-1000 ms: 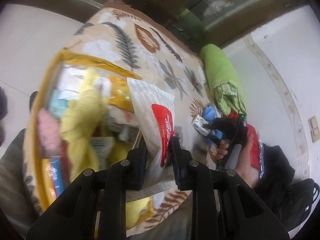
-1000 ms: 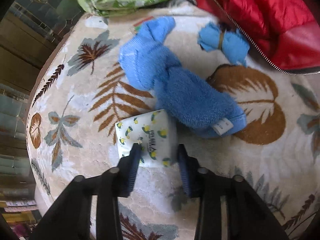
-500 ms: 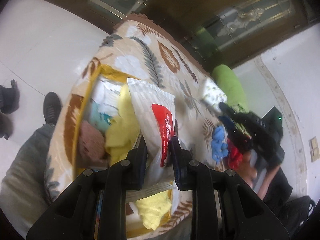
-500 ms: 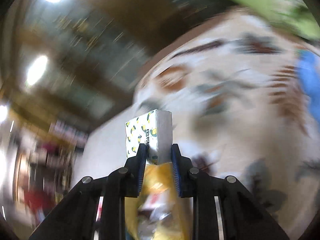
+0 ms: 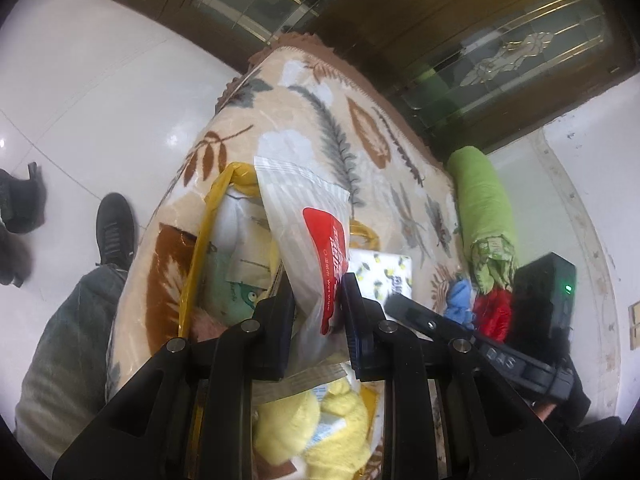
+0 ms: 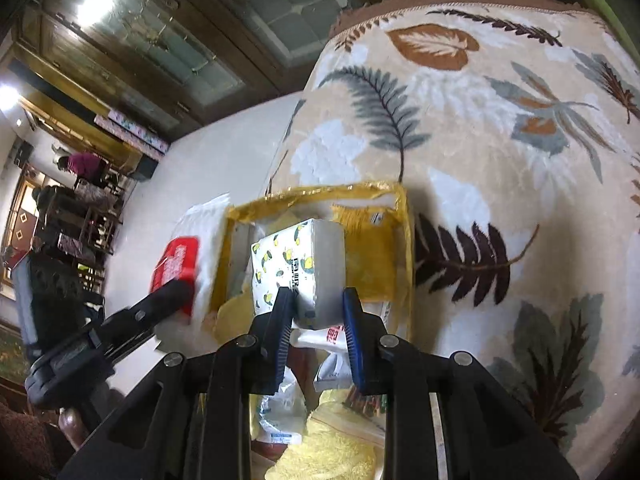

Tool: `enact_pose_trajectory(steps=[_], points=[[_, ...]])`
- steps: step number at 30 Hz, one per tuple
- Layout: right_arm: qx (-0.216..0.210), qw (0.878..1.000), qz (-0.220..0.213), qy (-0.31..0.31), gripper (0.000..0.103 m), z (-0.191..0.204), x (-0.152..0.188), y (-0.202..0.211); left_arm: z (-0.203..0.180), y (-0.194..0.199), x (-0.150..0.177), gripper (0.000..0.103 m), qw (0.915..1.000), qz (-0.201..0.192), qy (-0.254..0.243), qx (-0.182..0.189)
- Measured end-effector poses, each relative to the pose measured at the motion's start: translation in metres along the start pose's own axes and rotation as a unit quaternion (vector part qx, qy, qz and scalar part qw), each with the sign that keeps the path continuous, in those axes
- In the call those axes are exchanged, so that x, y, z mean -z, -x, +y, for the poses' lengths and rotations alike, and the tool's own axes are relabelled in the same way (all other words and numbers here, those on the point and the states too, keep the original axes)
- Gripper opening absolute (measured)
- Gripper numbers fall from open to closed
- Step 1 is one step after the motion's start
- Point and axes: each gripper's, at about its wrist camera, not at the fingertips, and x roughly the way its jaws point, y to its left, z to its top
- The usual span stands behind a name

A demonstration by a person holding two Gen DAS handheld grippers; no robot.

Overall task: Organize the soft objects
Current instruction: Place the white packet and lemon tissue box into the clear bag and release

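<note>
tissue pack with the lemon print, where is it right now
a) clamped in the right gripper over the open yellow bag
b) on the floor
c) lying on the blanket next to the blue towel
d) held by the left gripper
a: the tissue pack sits pinched in the right gripper above the yellow bag, while the left gripper holds a wet wipe pack.

I see a white tissue pack with yellow lemon print (image 6: 298, 264), a white wet-wipe pouch with red label (image 5: 316, 256), and a yellow-trimmed bag (image 6: 402, 248) on a beige leaf-patterned blanket (image 6: 500, 128).
</note>
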Motion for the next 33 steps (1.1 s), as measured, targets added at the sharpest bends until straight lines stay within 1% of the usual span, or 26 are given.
enact_pose_trajectory(steps=[3, 7, 10, 11, 12, 13, 15, 17, 18, 19, 20, 21, 22, 24, 26, 28, 29, 31, 33], points=[[0.019, 1.0, 0.005, 0.004, 0.025, -0.001, 0.0, -0.005, 0.007, -0.008, -0.003, 0.022, 0.9999, 0.001, 0.001, 0.011], [0.02, 1.0, 0.01, -0.002, 0.025, -0.004, 0.001, -0.01, 0.01, -0.014, -0.001, 0.022, 0.9998, -0.011, -0.015, 0.008], [0.023, 1.0, 0.011, -0.001, 0.027, -0.004, 0.0, -0.012, 0.017, -0.02, 0.004, 0.023, 0.9994, -0.016, -0.015, 0.027], [0.025, 1.0, 0.012, 0.0, 0.027, -0.003, 0.0, -0.013, 0.018, -0.022, 0.005, 0.025, 0.9994, -0.015, -0.015, 0.025], [0.023, 1.0, 0.013, 0.0, 0.027, -0.003, 0.001, -0.012, 0.02, -0.023, 0.005, 0.027, 0.9994, -0.014, -0.016, 0.026], [0.021, 1.0, 0.01, 0.0, 0.028, -0.003, 0.0, -0.012, 0.021, -0.023, 0.004, 0.032, 0.9994, -0.015, -0.015, 0.029], [0.016, 1.0, 0.0, 0.001, 0.029, -0.001, 0.0, -0.007, 0.026, -0.021, 0.003, 0.033, 0.9992, -0.018, 0.002, 0.035], [-0.006, 1.0, -0.014, -0.014, 0.03, -0.004, -0.002, 0.0, 0.03, -0.014, 0.003, 0.035, 0.9986, -0.028, 0.014, 0.043], [-0.02, 0.999, -0.02, -0.023, 0.034, -0.006, -0.002, 0.002, 0.03, -0.01, 0.002, 0.04, 0.9983, -0.034, 0.013, 0.045], [-0.036, 0.998, -0.028, -0.032, 0.042, -0.009, -0.003, 0.006, 0.029, -0.008, 0.002, 0.054, 0.9982, -0.038, 0.01, 0.044], [-0.048, 0.997, -0.04, -0.04, 0.047, -0.012, -0.004, 0.012, 0.028, -0.006, 0.003, 0.061, 0.9982, -0.041, 0.009, 0.043], [-0.052, 0.996, -0.051, -0.044, 0.057, -0.013, -0.004, 0.017, 0.025, -0.003, 0.004, 0.069, 0.9979, -0.045, 0.007, 0.046], [-0.057, 0.995, -0.069, -0.049, 0.063, -0.015, -0.005, 0.025, 0.024, -0.001, 0.005, 0.069, 0.9978, -0.047, 0.004, 0.046], [-0.063, 0.992, -0.092, -0.06, 0.064, -0.02, -0.007, 0.034, 0.017, 0.003, 0.006, 0.069, 0.9981, -0.051, -0.014, 0.03], [-0.076, 0.987, -0.112, -0.082, 0.064, -0.028, -0.009, 0.041, 0.01, 0.007, 0.01, 0.069, 0.9974, -0.06, -0.04, -0.002], [-0.072, 0.985, -0.12, -0.102, 0.064, -0.037, -0.01, 0.043, 0.006, 0.01, 0.014, 0.069, 0.9954, -0.069, -0.057, -0.036], [-0.07, 0.984, -0.122, -0.108, 0.064, -0.039, -0.011, 0.044, 0.005, 0.013, 0.016, 0.069, 0.9942, -0.078, -0.059, -0.043], [-0.073, 0.981, -0.128, -0.123, 0.064, -0.045, -0.013, 0.046, 0.0, 0.02, 0.021, 0.069, 0.993, -0.085, -0.073, -0.037], [-0.083, 0.979, -0.132, -0.13, 0.064, -0.05, -0.014, 0.05, -0.011, 0.023, 0.025, 0.069, 0.9901, -0.081, -0.1, -0.055]])
